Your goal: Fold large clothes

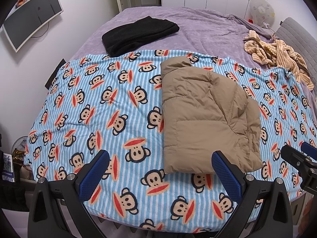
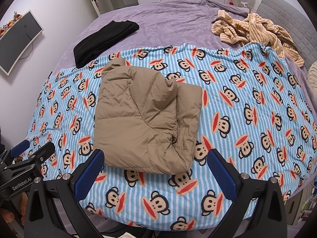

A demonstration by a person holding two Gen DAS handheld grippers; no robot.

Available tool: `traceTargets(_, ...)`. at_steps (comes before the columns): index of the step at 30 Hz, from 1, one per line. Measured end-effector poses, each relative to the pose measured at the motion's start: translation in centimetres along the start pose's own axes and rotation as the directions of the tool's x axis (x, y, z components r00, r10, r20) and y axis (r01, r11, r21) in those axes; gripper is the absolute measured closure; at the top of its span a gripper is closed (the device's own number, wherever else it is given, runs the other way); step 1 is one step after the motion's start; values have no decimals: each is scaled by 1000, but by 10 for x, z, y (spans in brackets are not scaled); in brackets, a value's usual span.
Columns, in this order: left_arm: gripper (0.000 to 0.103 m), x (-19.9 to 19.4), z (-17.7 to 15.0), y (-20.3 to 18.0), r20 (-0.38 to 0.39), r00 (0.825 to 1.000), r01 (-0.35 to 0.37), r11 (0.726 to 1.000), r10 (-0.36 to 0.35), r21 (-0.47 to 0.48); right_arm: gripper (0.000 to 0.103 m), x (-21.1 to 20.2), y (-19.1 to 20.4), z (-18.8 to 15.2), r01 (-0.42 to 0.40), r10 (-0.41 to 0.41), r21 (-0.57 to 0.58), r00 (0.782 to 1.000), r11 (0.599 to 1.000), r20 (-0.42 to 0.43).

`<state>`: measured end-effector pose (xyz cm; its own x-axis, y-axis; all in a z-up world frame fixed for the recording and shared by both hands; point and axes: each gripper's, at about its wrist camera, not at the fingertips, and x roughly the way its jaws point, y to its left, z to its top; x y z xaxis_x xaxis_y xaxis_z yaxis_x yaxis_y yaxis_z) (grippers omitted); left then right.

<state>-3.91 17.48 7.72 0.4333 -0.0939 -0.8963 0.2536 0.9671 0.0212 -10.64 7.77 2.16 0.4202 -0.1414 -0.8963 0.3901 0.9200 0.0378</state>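
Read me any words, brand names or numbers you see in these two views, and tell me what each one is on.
"GenRobot.AI": white lettering on the black body of the left gripper, seen in the right wrist view.
Partial "...FFERENCE": on a blue-and-white book or box at the left edge; the rest is cut off.
Nothing else readable.

Jacket: we see a folded tan puffer jacket (image 1: 208, 119) lying on the monkey-print blanket (image 1: 103, 107).
Left hand-held gripper (image 1: 160, 170): we find its blue fingers (image 1: 95, 176) spread wide, empty, just short of the jacket's near hem.
Bed (image 1: 208, 29): black folded garment (image 1: 138, 34), striped clothes (image 1: 277, 55).
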Motion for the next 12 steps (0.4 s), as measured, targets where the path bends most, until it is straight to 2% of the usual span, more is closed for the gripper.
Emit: traceTargets(12,0,-1,4,-5,6,1000,13,1000,-13,6,0,-1,3,-2,1,-1,11,1000,1000,-7)
